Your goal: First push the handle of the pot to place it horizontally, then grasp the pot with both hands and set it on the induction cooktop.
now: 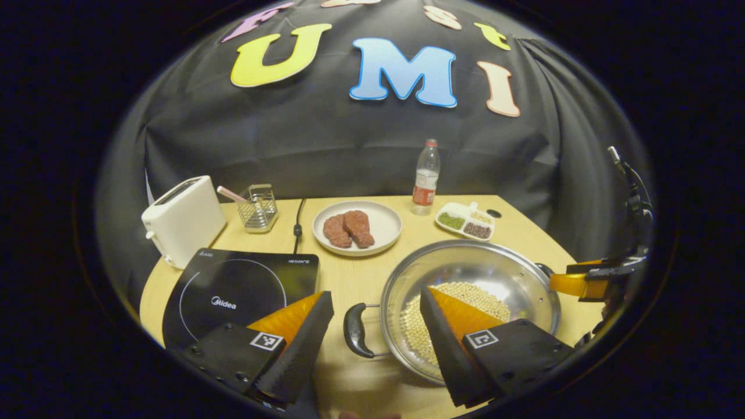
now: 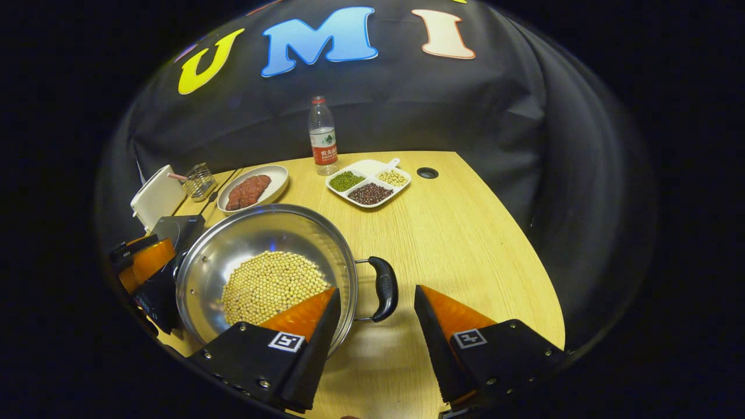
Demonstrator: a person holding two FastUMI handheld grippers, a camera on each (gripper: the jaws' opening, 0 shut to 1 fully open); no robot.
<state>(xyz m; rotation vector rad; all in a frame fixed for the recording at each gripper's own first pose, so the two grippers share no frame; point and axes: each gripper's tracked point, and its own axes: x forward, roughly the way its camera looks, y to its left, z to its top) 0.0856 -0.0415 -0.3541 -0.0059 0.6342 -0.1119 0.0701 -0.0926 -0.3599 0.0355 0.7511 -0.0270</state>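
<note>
- The pot point(image 1: 471, 302) is a wide, shallow steel pan with a bright polished inside, holding a loose bed of pale yellow beans point(image 2: 270, 285).
- It has two black loop handles: one point(image 1: 354, 330) seen in the left gripper view on the side toward the cooktop, one point(image 2: 385, 288) seen in the right gripper view on the opposite side.
- The pot sits on the table point(image 2: 465, 233), just beside the black induction cooktop point(image 1: 233, 291) and not on it.
- The left gripper point(image 1: 375, 314) has its jaws wide apart, one finger over the cooktop's corner, the other over the pot's rim, the near handle between them and untouched.
- The right gripper point(image 2: 378, 305) is likewise spread, its handle in the gap, nothing clamped.
- The table is light wood with a curved edge and a small dark round hole point(image 2: 427, 173) near the back; black cloth hangs behind it.
- Counted on the table: one white toaster point(image 1: 183, 218), one wire basket point(image 1: 258, 208), one white plate point(image 1: 381, 224) with two pieces of reddish meat point(image 1: 348, 228), one plastic bottle point(image 2: 322, 137) with a red label, and one divided dish point(image 2: 368, 181) with three fillings, green, dark and pale.
- A black cable point(image 1: 298, 221) runs back from the cooktop.
</note>
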